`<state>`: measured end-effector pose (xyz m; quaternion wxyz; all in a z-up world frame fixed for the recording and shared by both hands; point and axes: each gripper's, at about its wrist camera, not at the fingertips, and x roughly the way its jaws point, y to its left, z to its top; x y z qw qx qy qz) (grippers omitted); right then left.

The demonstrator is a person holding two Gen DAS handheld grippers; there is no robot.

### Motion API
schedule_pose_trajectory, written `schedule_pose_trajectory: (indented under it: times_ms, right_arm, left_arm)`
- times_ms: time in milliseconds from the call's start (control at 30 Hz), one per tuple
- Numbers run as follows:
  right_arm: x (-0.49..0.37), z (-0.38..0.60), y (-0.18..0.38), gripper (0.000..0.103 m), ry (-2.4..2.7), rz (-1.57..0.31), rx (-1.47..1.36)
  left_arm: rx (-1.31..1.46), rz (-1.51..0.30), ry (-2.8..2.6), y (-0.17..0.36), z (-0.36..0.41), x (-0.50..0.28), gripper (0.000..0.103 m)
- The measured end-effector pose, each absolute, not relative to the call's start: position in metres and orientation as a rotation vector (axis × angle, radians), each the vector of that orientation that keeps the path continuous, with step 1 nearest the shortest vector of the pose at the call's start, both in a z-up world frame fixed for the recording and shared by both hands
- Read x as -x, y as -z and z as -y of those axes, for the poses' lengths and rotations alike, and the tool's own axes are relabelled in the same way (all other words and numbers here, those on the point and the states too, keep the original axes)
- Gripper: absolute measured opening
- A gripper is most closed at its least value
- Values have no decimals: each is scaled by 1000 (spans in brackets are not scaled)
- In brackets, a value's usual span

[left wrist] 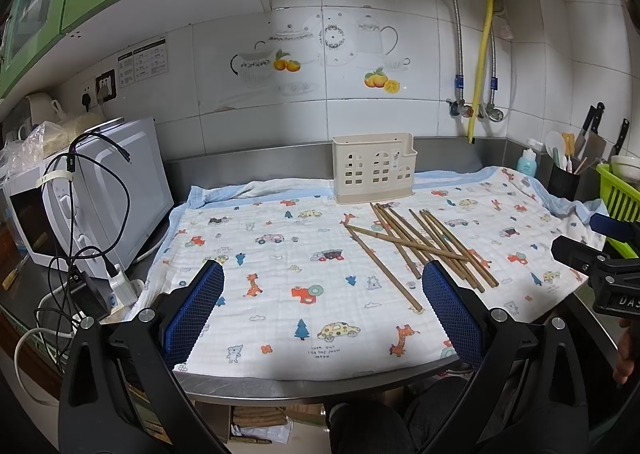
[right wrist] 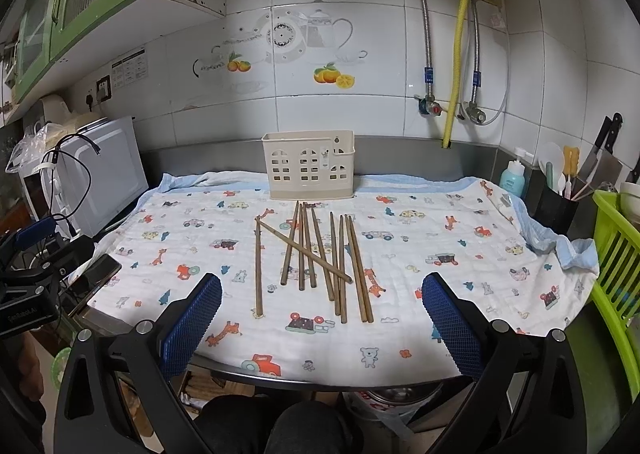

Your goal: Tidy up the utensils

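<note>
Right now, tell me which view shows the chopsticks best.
The right wrist view: the chopsticks lie centred and spread out on the cloth, each one separable. In the left wrist view they sit off to the right, and a tool finger covers some ends.

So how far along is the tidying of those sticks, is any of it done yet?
Nothing looks done yet. The cream holder stands at the back of the patterned cloth with no sticks showing in it. All the chopsticks lie loose on the cloth, one crossed over the others. Nothing is in hand: the left tongs and right tongs are open and empty. Every chopstick is left to move.
</note>
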<state>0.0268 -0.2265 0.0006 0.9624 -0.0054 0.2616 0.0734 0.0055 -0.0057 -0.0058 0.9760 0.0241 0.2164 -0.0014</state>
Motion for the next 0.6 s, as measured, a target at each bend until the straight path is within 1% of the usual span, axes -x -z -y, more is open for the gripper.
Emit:
schedule_pose_trajectory:
  times_ms: [600]
  right_arm:
    - [-39,225,4,97,-158,-535,29]
  left_arm:
    - [-49,-467,4,14,3,-22,98]
